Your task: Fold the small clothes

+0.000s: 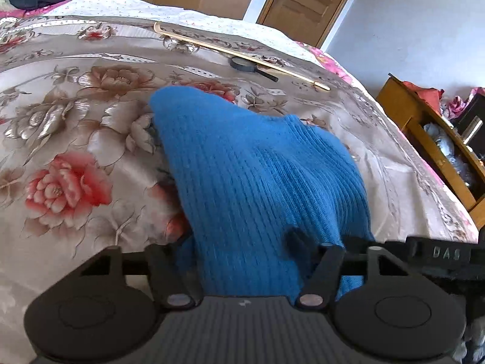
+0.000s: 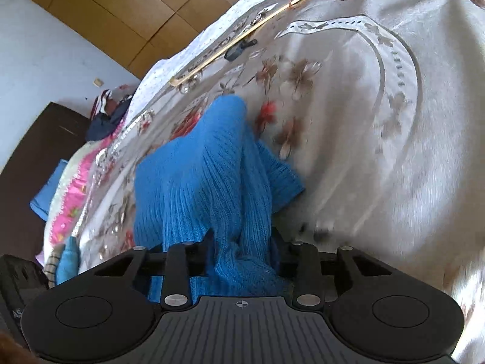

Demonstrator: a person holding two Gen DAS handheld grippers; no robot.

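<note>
A blue ribbed knit garment [image 1: 242,163] hangs over the floral bed cover [image 1: 75,127], lifted off it and stretched away from me. My left gripper [image 1: 242,242] is shut on its near edge; the cloth drapes over the fingers and hides the tips. In the right wrist view the same blue garment [image 2: 206,176] bunches into folds, with a ribbed cuff [image 2: 285,179] off to the right. My right gripper [image 2: 242,242] is shut on the bunched cloth, fingertips buried in it.
A long wooden stick [image 1: 242,54] and a black magnifying glass [image 1: 245,64] lie on the far part of the bed. A wooden cabinet [image 1: 424,127] stands right of the bed. Dark clothes [image 2: 106,118] are piled at the bed's far corner.
</note>
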